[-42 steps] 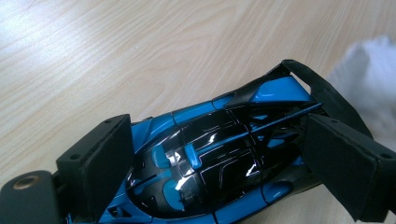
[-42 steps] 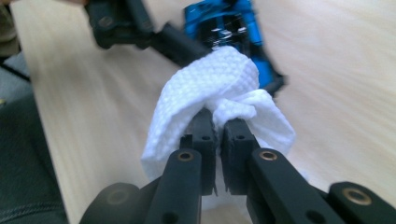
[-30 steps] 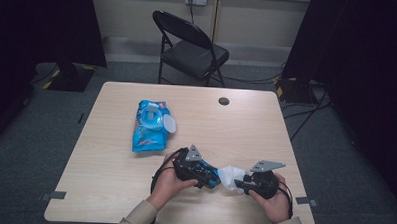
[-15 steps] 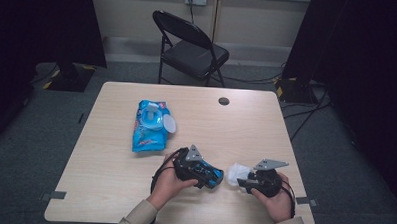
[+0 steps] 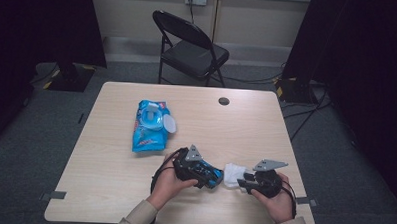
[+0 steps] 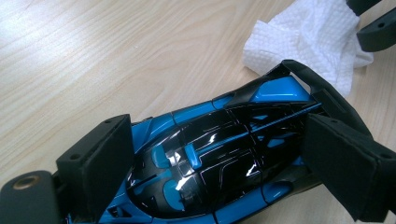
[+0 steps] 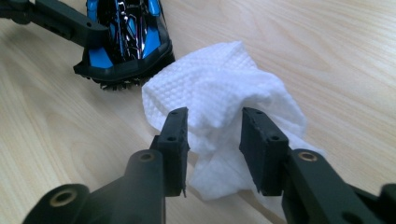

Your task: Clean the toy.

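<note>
Near the front edge of the desk (image 5: 109, 184), toward its right corner, the left tool (image 6: 219, 154) grips a blue and black toy car (image 6: 210, 158). Its two black jaws press on the car's sides, one on each flank, and the car rests on the wood with its rear wing pointing at the wipe. In the high view the left tool (image 5: 197, 168) and the car (image 5: 209, 175) sit just left of the right tool (image 5: 244, 182).

The right tool (image 7: 212, 140) has a crumpled white wipe (image 7: 224, 98) between its jaws. The jaws stand partly closed and have just been closing a little; both pads bear on the bunched cloth, which bulges out above and below them. The wipe touches, or all but touches, the tail of the car (image 7: 123, 37). From above, the wipe (image 5: 233, 174) lies between the two tools.

Farther back, toward the left side of the desk, lies a blue pack of wipes (image 5: 150, 126) with its round lid (image 5: 169, 124) flipped open. A small dark disc (image 5: 224, 101) sits near the back edge. A folding chair (image 5: 191, 49) stands behind the desk.
</note>
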`<state>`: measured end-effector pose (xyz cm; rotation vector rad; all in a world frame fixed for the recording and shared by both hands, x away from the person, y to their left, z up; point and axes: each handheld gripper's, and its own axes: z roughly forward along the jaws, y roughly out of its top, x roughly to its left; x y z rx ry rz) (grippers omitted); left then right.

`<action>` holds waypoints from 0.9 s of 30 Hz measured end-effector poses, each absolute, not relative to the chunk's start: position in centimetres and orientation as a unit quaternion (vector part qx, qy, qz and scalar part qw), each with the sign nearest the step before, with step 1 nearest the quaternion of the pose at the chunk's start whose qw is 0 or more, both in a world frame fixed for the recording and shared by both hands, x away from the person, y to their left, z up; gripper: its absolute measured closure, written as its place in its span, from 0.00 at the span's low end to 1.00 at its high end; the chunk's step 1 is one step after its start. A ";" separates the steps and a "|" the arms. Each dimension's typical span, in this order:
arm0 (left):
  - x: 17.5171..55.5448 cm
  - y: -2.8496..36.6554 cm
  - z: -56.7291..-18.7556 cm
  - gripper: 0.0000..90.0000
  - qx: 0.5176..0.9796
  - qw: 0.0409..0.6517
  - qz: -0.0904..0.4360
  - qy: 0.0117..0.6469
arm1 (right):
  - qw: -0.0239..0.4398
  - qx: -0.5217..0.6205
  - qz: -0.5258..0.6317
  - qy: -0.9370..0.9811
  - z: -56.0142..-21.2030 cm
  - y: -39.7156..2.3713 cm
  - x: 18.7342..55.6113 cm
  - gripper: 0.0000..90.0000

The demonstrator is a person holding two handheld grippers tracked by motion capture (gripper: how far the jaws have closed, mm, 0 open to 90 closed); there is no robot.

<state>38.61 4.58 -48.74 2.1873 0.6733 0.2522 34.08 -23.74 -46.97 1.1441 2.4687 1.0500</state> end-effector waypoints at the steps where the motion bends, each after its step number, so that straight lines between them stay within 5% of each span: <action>1: 38.6 4.6 -48.7 0.10 0.868 0.407 0.100 0.267 | 0.113 0.395 0.360 0.838 -46.9 -23.9 34.1 0.64; 15: 38.6 4.6 -48.8 0.10 0.865 0.412 0.102 0.267 | 0.146 0.438 0.364 0.809 -46.3 -24.9 34.3 0.42; 27: 38.6 4.6 -48.8 0.10 0.865 0.413 0.103 0.267 | 0.166 0.450 0.334 0.811 -49.6 -22.8 35.7 0.53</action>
